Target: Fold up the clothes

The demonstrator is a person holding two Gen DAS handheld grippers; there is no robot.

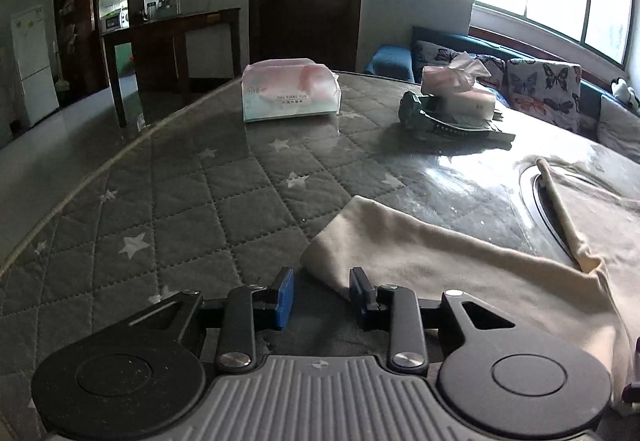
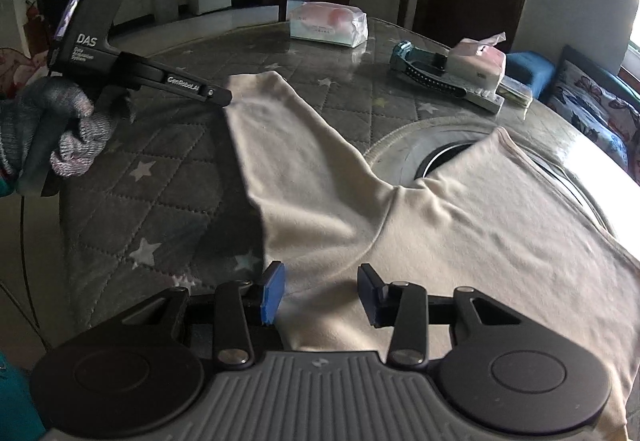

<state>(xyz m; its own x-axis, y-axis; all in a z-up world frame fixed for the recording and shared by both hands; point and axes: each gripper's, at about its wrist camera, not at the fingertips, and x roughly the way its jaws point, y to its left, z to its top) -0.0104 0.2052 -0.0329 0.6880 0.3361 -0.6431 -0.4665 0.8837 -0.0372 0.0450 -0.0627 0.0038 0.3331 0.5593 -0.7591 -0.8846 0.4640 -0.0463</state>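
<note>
A cream T-shirt [image 2: 460, 225] lies flat on the quilted grey star-patterned table [image 2: 160, 201], with one sleeve [image 2: 280, 137] stretched out to the far left. My right gripper [image 2: 322, 295] is open, low over the shirt's left side edge near the armpit. My left gripper [image 1: 322, 295] is open, its fingers on either side of the corner of the sleeve end [image 1: 340, 253]. The left gripper's body also shows in the right wrist view [image 2: 120, 57], held by a gloved hand [image 2: 68, 129] beside the sleeve end.
A sealed tissue pack [image 1: 290, 89] and an opened tissue pack [image 1: 460, 89] on a dark tray with a green object [image 1: 416, 107] sit at the far side of the table. A round recess [image 2: 444, 157] in the table lies partly under the shirt collar. A sofa [image 1: 540, 85] stands beyond.
</note>
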